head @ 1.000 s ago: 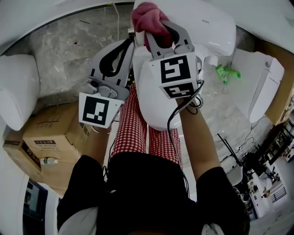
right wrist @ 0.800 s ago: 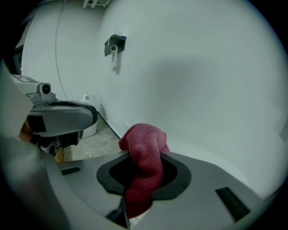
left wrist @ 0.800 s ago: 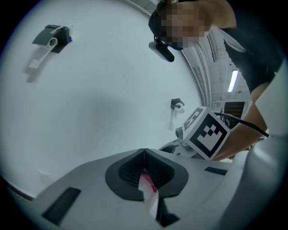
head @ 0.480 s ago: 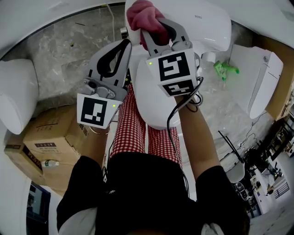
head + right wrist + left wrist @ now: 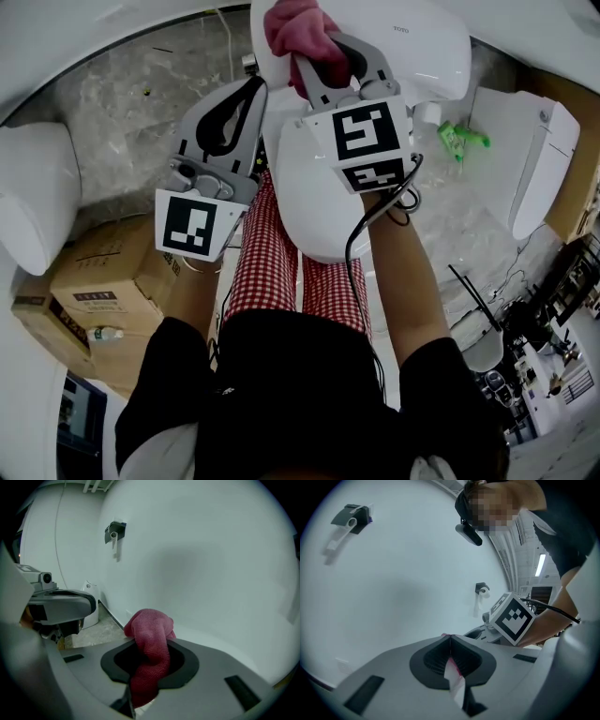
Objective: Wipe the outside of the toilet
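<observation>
The white toilet (image 5: 319,216) stands between the person's legs, with its tank (image 5: 412,47) at the top of the head view. My right gripper (image 5: 314,58) is shut on a pink cloth (image 5: 298,33) (image 5: 151,639) at the tank's left end; whether the cloth touches the porcelain cannot be told. The cloth bulges out past the jaw tips and hangs down between them. My left gripper (image 5: 259,86) (image 5: 450,637) is shut with nothing in it, just left of the toilet and beside the right gripper (image 5: 513,618).
Cardboard boxes (image 5: 98,286) sit on the marble floor at the left, beside another white toilet (image 5: 33,187). A green item (image 5: 464,141) lies on plastic sheeting at the right, near a white seat unit (image 5: 539,169). A dark wall fitting (image 5: 114,530) hangs above.
The right gripper with the pink cloth has shifted slightly left and then back right along the tank. The left gripper has barely moved.
</observation>
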A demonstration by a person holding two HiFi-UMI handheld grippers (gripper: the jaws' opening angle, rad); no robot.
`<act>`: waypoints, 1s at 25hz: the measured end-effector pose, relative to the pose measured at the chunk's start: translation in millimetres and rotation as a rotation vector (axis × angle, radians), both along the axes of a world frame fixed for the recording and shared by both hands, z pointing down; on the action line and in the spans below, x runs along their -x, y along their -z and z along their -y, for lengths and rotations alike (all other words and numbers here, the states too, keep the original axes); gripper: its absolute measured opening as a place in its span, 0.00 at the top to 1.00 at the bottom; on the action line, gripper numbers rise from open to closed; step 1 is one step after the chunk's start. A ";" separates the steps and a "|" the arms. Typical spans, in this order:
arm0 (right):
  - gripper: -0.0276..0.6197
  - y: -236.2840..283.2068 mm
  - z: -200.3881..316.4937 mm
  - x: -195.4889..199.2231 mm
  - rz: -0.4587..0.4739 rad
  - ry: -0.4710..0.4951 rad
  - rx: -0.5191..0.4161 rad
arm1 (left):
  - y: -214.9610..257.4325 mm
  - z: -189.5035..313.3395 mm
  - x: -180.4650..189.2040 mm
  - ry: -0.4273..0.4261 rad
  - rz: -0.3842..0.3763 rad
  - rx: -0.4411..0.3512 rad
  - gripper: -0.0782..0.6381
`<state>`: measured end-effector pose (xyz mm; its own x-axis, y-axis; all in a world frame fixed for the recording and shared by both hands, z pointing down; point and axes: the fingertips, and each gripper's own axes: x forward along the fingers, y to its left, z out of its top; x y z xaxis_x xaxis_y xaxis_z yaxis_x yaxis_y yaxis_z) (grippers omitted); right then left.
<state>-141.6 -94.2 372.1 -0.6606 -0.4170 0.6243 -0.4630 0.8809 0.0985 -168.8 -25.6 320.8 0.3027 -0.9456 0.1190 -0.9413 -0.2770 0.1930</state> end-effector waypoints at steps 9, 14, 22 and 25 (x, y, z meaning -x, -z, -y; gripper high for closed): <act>0.80 5.9 9.5 -17.1 0.021 -0.043 -0.009 | 0.1 3.6 -11.1 -0.017 -0.011 0.008 0.88; 0.80 9.6 14.2 -28.1 0.039 -0.062 -0.010 | 2.2 6.7 -23.6 -0.034 -0.007 0.006 0.88; 0.80 11.4 22.3 -43.7 0.052 -0.094 -0.010 | 3.0 12.5 -36.5 -0.058 -0.003 0.005 0.88; 0.80 12.3 24.7 -47.8 0.054 -0.102 -0.008 | 1.7 13.4 -40.0 -0.070 -0.014 0.016 0.88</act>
